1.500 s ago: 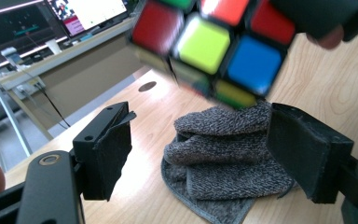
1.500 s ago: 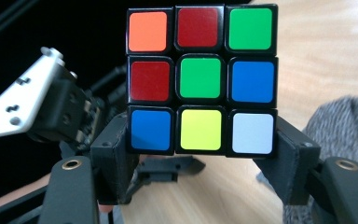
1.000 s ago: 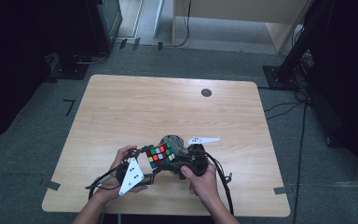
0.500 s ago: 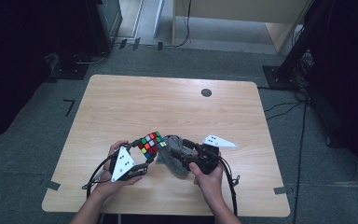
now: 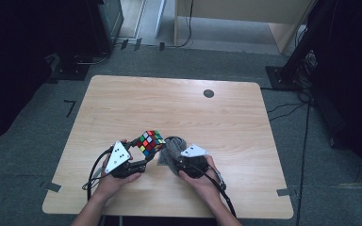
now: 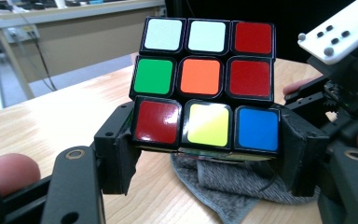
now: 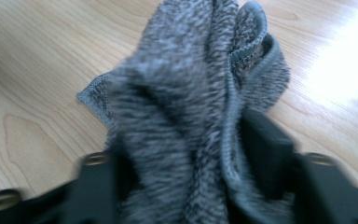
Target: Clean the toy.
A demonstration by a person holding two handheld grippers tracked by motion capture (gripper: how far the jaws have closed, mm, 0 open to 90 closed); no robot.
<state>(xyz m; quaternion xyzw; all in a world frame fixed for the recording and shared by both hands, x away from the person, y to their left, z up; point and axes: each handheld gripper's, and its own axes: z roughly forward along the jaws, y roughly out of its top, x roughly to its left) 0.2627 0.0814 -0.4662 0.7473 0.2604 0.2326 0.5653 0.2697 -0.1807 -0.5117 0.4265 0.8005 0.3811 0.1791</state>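
Your left gripper pinches the Rubik's cube above the bench; your right gripper's fingers have just been closing, bunching the grey cloth just right of it.

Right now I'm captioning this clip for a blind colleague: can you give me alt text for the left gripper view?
A scrambled puzzle cube is clamped by its bottom layer between the left gripper's two black jaws, raised above a wooden table. A crumpled grey cloth lies beneath it, and the right gripper with its white plate sits close at the right edge.
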